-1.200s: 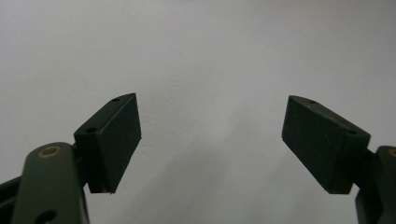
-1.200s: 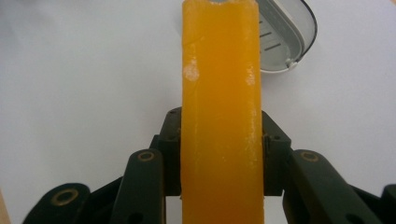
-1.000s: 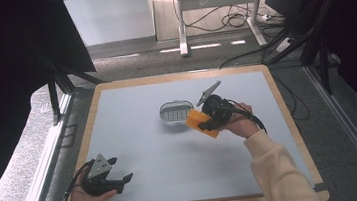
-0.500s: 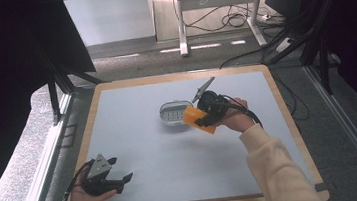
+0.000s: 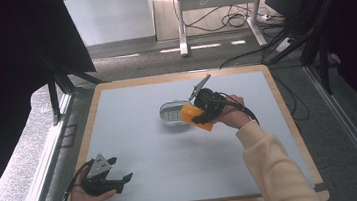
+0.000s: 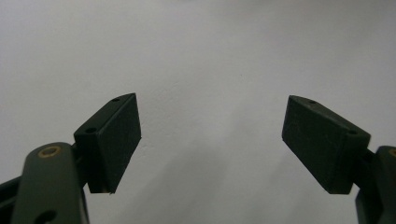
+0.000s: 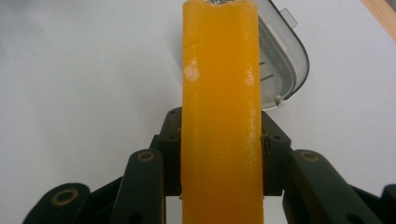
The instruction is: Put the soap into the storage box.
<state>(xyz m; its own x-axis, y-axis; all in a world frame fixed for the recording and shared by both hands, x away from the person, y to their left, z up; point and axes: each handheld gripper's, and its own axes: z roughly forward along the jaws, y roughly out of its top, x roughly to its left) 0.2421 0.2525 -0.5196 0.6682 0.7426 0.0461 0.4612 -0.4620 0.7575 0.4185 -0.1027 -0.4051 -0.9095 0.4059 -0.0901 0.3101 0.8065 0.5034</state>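
While right gripper (image 7: 219, 186) clamps orange block (image 7: 220, 116) | lower it squarely into grey dish (image 5: 174, 115) | left gripper (image 6: 210, 140) wide, idle

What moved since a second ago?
The right gripper, still shut on the orange block, carried it a little left and up the table, over the edge of the dish. The left gripper stayed open near the front edge; the dish stayed put.
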